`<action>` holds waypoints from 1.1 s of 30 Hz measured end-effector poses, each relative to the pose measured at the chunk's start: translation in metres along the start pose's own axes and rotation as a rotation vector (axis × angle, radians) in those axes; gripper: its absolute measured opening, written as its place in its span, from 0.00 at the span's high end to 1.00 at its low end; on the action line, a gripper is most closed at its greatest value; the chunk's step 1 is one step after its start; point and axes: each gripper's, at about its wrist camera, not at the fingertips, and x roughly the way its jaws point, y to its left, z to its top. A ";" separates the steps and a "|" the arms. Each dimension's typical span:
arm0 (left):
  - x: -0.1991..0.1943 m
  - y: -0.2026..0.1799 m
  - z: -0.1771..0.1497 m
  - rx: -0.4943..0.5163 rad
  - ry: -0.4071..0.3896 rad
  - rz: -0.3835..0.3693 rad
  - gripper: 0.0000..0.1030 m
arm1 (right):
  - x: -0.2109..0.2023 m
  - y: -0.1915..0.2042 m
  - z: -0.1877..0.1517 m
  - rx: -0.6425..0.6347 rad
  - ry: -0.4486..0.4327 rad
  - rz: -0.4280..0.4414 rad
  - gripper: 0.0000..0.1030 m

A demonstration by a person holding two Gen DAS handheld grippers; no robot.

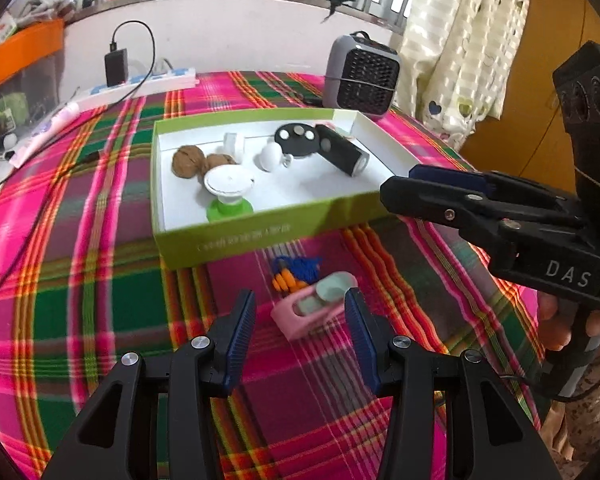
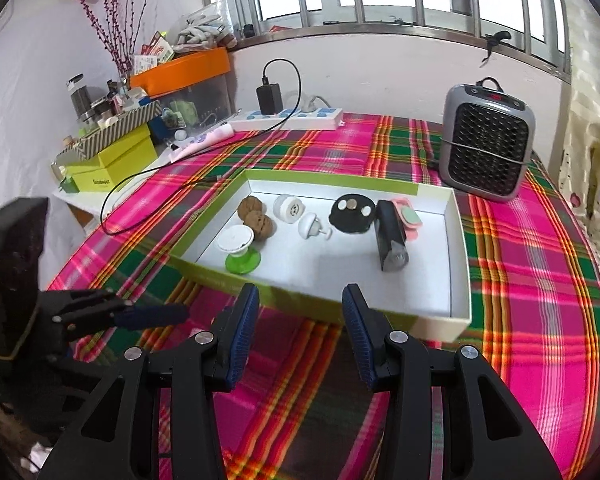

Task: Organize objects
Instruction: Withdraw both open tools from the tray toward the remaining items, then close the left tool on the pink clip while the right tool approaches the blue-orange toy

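The pink case is being lined up between the spread fingers of the left gripper, just before the box. The right gripper is being held open, empty. Closing on the case is judged next.

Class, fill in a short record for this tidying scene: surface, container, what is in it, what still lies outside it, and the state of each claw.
surface: plaid cloth
container: green box, open top
inside: two walnuts, black cylinder, white-and-green cup, black disc
outside: pink holder, orange and blue bundle
left claw: open, around the pink holder
right claw: open, empty
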 end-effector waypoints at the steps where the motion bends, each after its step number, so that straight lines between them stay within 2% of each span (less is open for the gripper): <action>1: 0.000 -0.002 -0.001 0.003 -0.001 -0.006 0.57 | -0.001 0.000 -0.002 0.003 0.002 -0.004 0.57; 13: -0.005 -0.018 -0.013 0.040 0.000 -0.052 0.57 | -0.007 -0.004 -0.016 0.026 0.010 -0.019 0.57; 26: 0.011 -0.022 -0.003 0.051 0.012 -0.020 0.57 | -0.012 -0.005 -0.025 0.038 0.017 -0.027 0.57; 28: 0.011 -0.021 -0.003 0.045 0.015 -0.009 0.59 | -0.013 -0.004 -0.025 0.036 0.018 -0.026 0.57; 30: 0.011 -0.020 -0.003 0.037 0.015 0.004 0.69 | -0.012 -0.003 -0.026 0.034 0.019 -0.024 0.57; 33: 0.011 -0.019 -0.004 0.032 0.016 0.018 0.76 | -0.011 -0.003 -0.026 0.035 0.022 -0.023 0.57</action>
